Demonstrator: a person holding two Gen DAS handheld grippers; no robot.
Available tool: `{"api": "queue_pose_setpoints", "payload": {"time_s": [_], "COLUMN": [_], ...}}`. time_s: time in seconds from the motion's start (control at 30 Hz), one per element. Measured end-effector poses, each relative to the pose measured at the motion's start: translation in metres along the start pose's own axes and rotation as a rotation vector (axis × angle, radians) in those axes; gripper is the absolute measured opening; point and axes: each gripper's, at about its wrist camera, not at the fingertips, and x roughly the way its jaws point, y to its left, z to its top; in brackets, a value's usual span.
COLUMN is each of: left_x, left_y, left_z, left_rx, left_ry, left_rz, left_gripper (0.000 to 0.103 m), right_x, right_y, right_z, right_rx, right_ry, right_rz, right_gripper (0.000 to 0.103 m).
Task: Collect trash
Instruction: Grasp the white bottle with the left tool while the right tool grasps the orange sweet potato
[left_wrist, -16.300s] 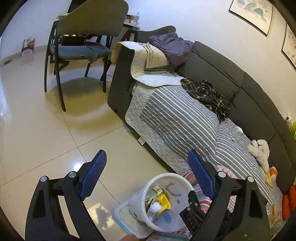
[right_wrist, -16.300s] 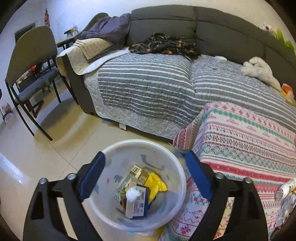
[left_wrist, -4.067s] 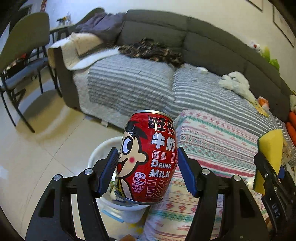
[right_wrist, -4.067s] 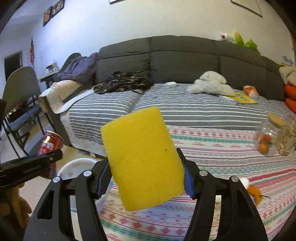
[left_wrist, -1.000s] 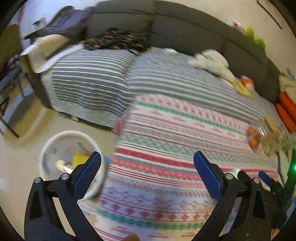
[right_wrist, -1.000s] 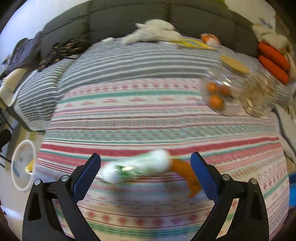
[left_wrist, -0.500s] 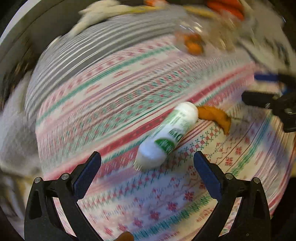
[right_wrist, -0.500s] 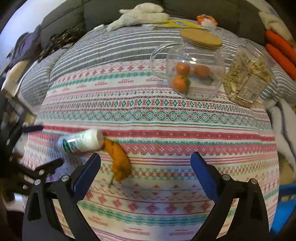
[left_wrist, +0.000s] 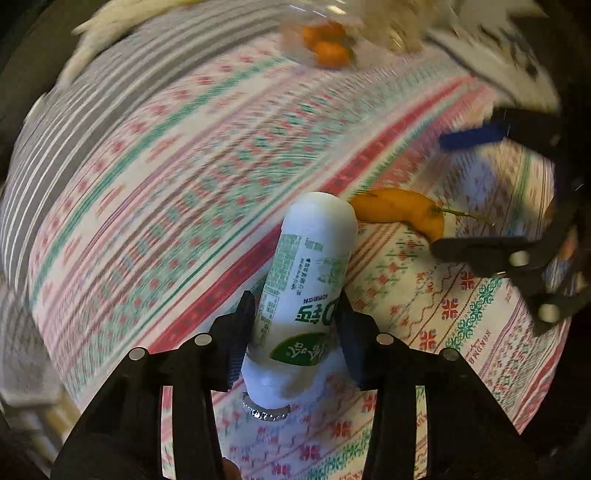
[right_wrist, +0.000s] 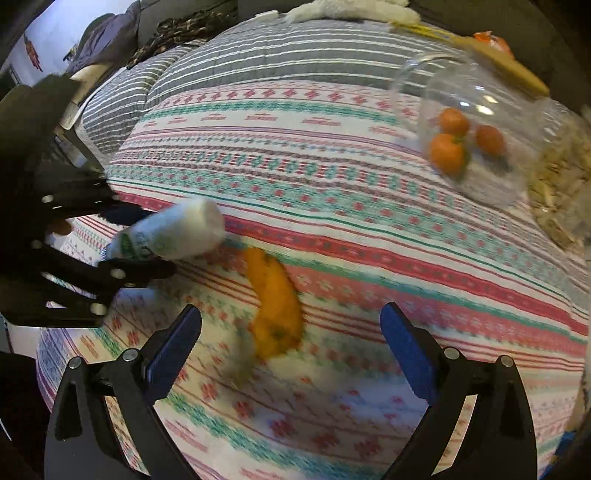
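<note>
Left wrist view: patterned cloth (left_wrist: 155, 192) with red, green and pink bands covers the surface and fills most of the field, blurred toward 9 to 12 o'clock. Grey striped sofa cover (right_wrist: 280, 55) lies beyond it at 12 o'clock in the right wrist view. Left gripper (left_wrist: 297, 328) enters from 6 o'clock, its jaws closing with the white bottle (left_wrist: 310, 280) between them; both blue pads sit against the bottle's labelled sides near its neck end, so contact looks made. Bottle lies on its side on the cloth, base toward 12 o'clock, mouth toward 6 o'clock, green printing on the label. Right gripper (right_wrist: 290, 349) enters its own view from 6 o'clock, jaws spread wide, nothing held; the orange peel (right_wrist: 275, 306) lies on the cloth between and just ahead of its fingertips, not touched as far as the blur allows. Peel sits just beside the bottle's base, at 3 o'clock of it in the left wrist view. Glass jar (right_wrist: 469, 140) at 2 o'clock in the right wrist view, holding three oranges (right_wrist: 447, 153). Clear bag of seeds or nuts (right_wrist: 557, 184) at 3 o'clock, beside the jar; contents too blurred to identify.
</note>
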Motion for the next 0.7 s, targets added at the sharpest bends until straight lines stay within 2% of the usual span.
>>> {"api": "queue_pose_setpoints", "payload": {"time_s": [0.07, 0.13, 0.23, 0.3, 0.37, 0.4, 0.43, 0.5, 0.57, 0.7], "left_x": [-0.013, -0.024, -0.043, -0.053, -0.061, -0.064, -0.068, -0.073, -0.081, -0.101], "left_y": [0.019, 0.030, 0.044, 0.049, 0.052, 0.047, 0.046, 0.041, 0.039, 0.030], "left_z": [-0.018, -0.033, -0.055, -0.065, -0.072, -0.071, -0.074, -0.072, -0.073, -0.074], "left_rx": [-0.092, -0.168, -0.304, -0.375, -0.439, -0.458, -0.479, -0.514, -0.539, -0.594], "left_ry": [-0.048, -0.079, -0.135, -0.172, -0.205, -0.213, -0.220, -0.240, -0.279, -0.400], "left_rz": [0.004, 0.010, -0.004, -0.016, -0.017, -0.009, 0.007, 0.032, 0.035, 0.006], "left_gripper": [0.041, 0.041, 0.041, 0.041, 0.041, 0.041, 0.041, 0.041, 0.041, 0.041], "right_x": [0.010, 0.022, 0.033, 0.034, 0.032, 0.030, 0.029, 0.025, 0.018, -0.012], "right_y": [0.010, 0.018, 0.032, 0.038, 0.036, 0.035, 0.029, 0.020, 0.013, 0.001], "right_z": [0.006, 0.010, 0.011, 0.011, 0.011, 0.012, 0.012, 0.010, 0.007, 0.010], "right_rx": [-0.024, -0.042, -0.079, -0.097, -0.061, -0.041, 0.004, 0.071, 0.115, 0.207], "right_ry": [0.012, 0.035, 0.035, 0.023, 0.010, 0.009, 0.023, 0.017, -0.006, -0.130], "right_rz": [-0.035, -0.049, -0.123, -0.171, -0.181, -0.175, -0.146, -0.129, -0.152, -0.151], "right_gripper": [0.092, 0.075, 0.074, 0.070, 0.054, 0.028, 0.023, 0.018, 0.017, 0.017]}}
